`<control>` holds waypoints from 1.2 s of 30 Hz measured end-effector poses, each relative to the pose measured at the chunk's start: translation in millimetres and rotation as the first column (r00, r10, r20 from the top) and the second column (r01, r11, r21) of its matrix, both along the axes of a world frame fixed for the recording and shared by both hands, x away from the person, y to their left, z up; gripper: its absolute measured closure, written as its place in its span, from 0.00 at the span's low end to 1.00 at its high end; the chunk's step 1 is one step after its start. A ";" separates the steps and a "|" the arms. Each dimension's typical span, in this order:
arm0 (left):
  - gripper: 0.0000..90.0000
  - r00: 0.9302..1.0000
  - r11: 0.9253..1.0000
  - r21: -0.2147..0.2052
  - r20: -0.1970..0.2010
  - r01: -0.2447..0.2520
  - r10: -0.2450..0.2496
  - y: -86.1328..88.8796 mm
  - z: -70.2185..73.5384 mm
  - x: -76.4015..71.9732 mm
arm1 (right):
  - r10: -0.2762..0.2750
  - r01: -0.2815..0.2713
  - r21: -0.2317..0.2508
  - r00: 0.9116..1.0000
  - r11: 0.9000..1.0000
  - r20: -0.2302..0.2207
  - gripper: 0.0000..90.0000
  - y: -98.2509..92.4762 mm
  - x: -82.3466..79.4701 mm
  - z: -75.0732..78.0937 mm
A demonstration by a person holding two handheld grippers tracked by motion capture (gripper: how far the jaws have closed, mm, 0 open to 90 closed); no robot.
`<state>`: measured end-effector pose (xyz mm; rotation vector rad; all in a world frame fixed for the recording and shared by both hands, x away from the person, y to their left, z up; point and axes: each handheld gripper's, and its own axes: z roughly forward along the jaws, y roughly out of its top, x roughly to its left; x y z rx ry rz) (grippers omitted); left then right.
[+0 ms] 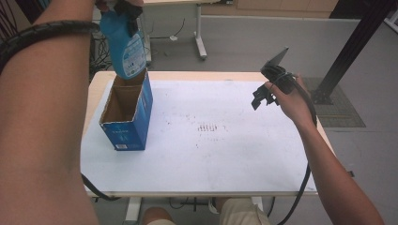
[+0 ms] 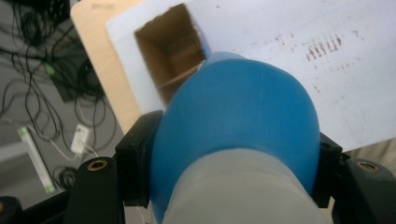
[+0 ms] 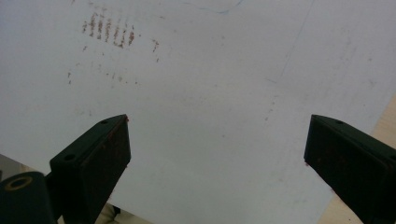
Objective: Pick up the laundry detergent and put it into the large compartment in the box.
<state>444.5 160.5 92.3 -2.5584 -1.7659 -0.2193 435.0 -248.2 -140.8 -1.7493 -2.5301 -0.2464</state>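
— Blue plastic bottle point(image 1: 123, 44) with the printed label: where is it?

— At the far left, clamped in my left gripper point(image 1: 127, 8). The jaws press on both sides of its rounded blue body, just above the pale cap end. It hangs over the open blue cardboard box point(image 1: 127, 110), its lower end right at the box's rim.

— And the box?

— Upright on the white table top point(image 1: 225, 154), near the left edge, with its brown inside showing.

— Middle of the table?

— Bare white board with a patch of small reddish-brown marks point(image 1: 207, 127).

— The right side?

— My right gripper point(image 3: 217, 144) hovers above the table, jaws spread wide, holding nothing.
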 end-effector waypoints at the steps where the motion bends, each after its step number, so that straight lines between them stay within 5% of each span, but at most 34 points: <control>1: 0.40 1.000 1.000 0.002 -0.004 -0.023 0.023 2.5 2.2 1.2 | 0.000 0.000 0.005 1.000 1.000 -0.003 0.08 -0.2 0.2 0.2; 7: 0.40 0.988 0.988 -0.018 0.006 -0.154 0.155 23.0 9.5 0.6 | 0.014 -0.014 0.003 1.000 1.000 -0.006 0.08 4.1 -1.4 -1.2; 12: 0.40 0.970 0.968 -0.063 0.011 -0.243 0.244 43.0 18.5 -2.8 | 0.015 -0.015 0.004 1.000 1.000 -0.007 0.08 4.6 -2.1 -0.7; 14: 0.40 0.967 0.965 -0.068 0.015 -0.252 0.254 44.9 19.6 -3.8 | 0.017 -0.017 0.005 1.000 1.000 -0.003 0.08 4.4 -2.8 -0.9; 16: 0.40 0.956 0.954 -0.078 0.027 -0.289 0.292 50.4 23.8 -6.6 | 0.018 -0.018 0.005 1.000 1.000 -0.006 0.08 5.4 -2.6 -2.1; 29: 0.40 0.929 0.927 -0.080 0.012 -0.367 0.369 65.1 9.0 -2.1 | 0.017 -0.017 0.010 1.000 1.000 -0.007 0.08 3.3 -2.4 -5.4; 36: 0.40 0.926 0.923 -0.080 0.002 -0.377 0.378 69.8 -0.8 1.9 | 0.022 -0.022 0.007 1.000 1.000 -0.010 0.08 5.4 -0.4 -7.6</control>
